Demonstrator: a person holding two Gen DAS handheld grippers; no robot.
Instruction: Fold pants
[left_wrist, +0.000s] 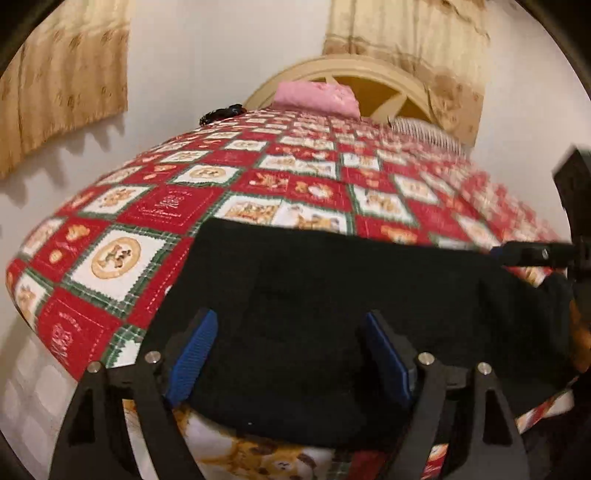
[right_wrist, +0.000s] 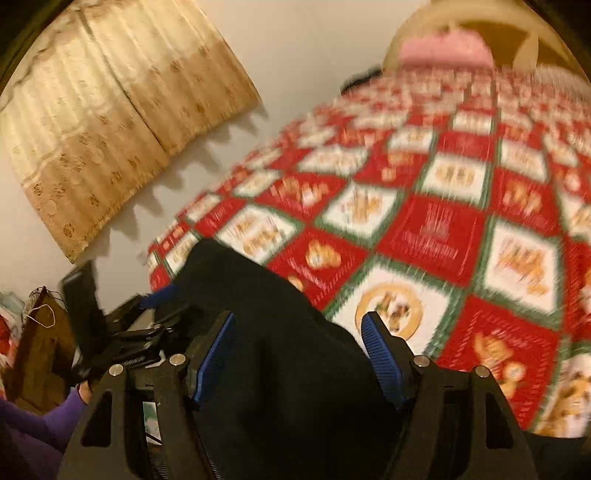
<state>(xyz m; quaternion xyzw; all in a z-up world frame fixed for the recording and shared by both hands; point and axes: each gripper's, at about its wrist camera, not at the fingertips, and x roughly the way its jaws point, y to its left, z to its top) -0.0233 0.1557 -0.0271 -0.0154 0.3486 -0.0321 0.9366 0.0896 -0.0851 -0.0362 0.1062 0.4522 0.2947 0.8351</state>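
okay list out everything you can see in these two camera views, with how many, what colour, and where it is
pants: one, black, lying on the near end of the bed, under both grippers
bedspread: one, red, white and green patchwork, covering the bed
pillow: one, pink, at the far end by the headboard
headboard: one, cream and tan, arched, against the wall
curtains: two, beige-gold, on the wall
dark object: one, black, far left bed edge, too blurred to name
left gripper: one, black with blue pads, open over the pants
right gripper: one, same colours, open, pants between its fingers
sleeve: one, purple, lower left of right view
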